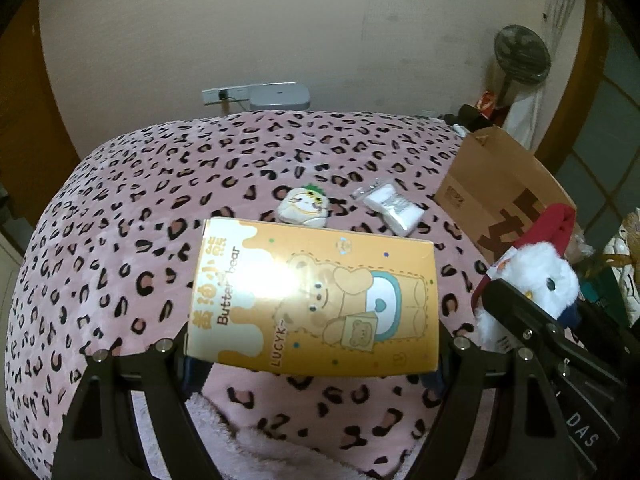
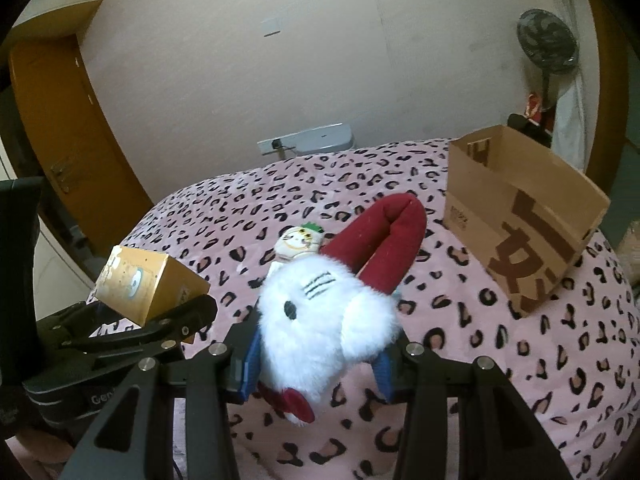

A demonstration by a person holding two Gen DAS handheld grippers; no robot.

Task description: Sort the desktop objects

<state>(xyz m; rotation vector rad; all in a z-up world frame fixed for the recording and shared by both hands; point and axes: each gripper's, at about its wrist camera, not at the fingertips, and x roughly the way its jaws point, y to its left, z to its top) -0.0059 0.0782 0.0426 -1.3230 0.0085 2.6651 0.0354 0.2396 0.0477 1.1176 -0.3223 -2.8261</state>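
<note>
A: Over the near edge of the bed, in the left wrist view, what does the left gripper carry?

B: A flat, glossy cardboard box, orange-yellow, printed with a cartoon bear. Its jaws stand wide and press on the box's two short ends, so the box is held clear of the blanket.

A: The blanket's texture?

B: Plush pink fleece with dark leopard spots, covering the whole bed. Past the box, toward the middle, lie a small round cat-faced plush with a green tuft and, just beside it to the right, a crinkled clear plastic packet of white material.

A: And at the right edge?

B: A brown paper bag, stiff and creased, stands open. In front of it the right gripper's black arm shows, with a fluffy white plush toy.

A: Now the right wrist view.

B: The right gripper is partly closed, its blue pads squeezing the fluffy white plush toy, which has a black oval eye, stitched whiskers and long red felt ears. The toy is lifted above the blanket.

A: What else?

B: The paper bag stands upright near the bed's right edge, mouth open. The small cat-faced plush lies behind the toy. At left, the left gripper's black fingers hold the box end-on.
</note>
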